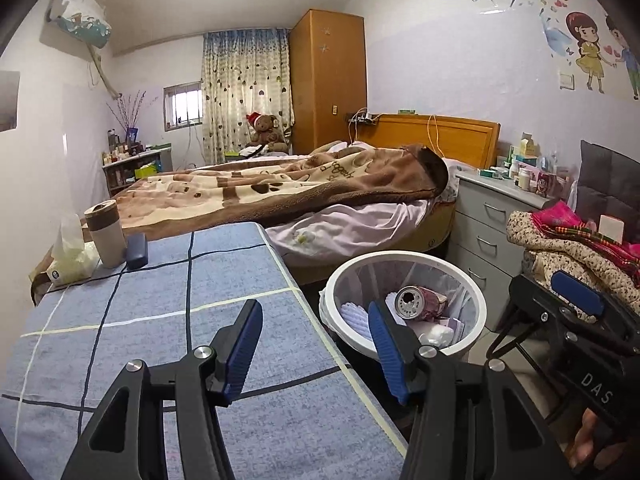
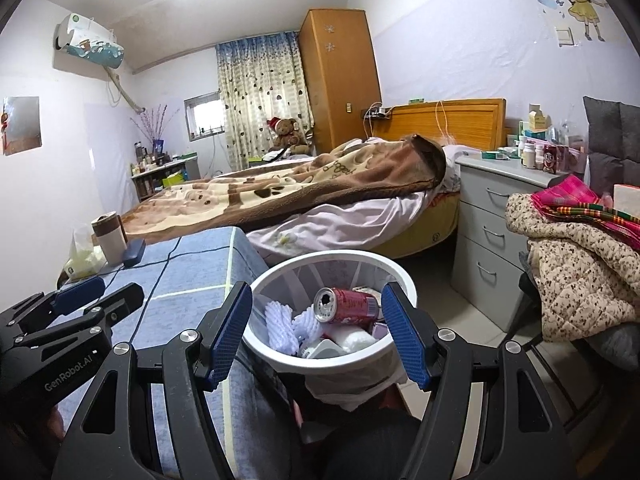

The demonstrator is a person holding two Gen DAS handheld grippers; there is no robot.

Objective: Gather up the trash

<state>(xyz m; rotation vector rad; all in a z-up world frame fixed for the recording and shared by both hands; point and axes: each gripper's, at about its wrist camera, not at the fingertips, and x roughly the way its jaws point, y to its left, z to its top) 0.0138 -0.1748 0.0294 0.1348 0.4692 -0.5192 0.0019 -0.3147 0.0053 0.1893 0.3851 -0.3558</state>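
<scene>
We take the white round mesh waste bin (image 2: 394, 276) as our landmark and work from its left to its right.

Farthest left of the bin, at the back of the blue checked cloth-covered table (image 1: 160, 320), stand a pale soft tissue pack (image 1: 70, 256), a beige cylindrical cup with a brown band (image 1: 105, 236) and a small dark blue case (image 1: 137, 251). We judge these to be belongings, not litter; no loose trash shows on the cloth nearer us.

Next, still left of the bin, our left gripper (image 1: 316, 320) hangs over the table's right edge, its blue-padded jaws spread with nothing between them; the bin lies just to the right of and beyond its right finger.

Then comes the bin itself, on the floor between the table and the grey three-drawer cabinet (image 2: 492, 236). Inside lies the trash: a red crushed drinks can (image 2: 348, 306) on its side, its long axis running left to right with the opened top toward the table, resting on white knitted scraps (image 2: 280, 318) and crumpled white paper (image 2: 354, 338).

Our right gripper (image 2: 316, 300) points straight at the bin mouth, jaws wide apart and empty, framing the can without touching it. So the right hand is nearer the bin.

Right of the bin, past the cabinet, a floral quilted heap (image 2: 580, 280) holds nothing we can call trash. We judge collecting is nearly or wholly done.
</scene>
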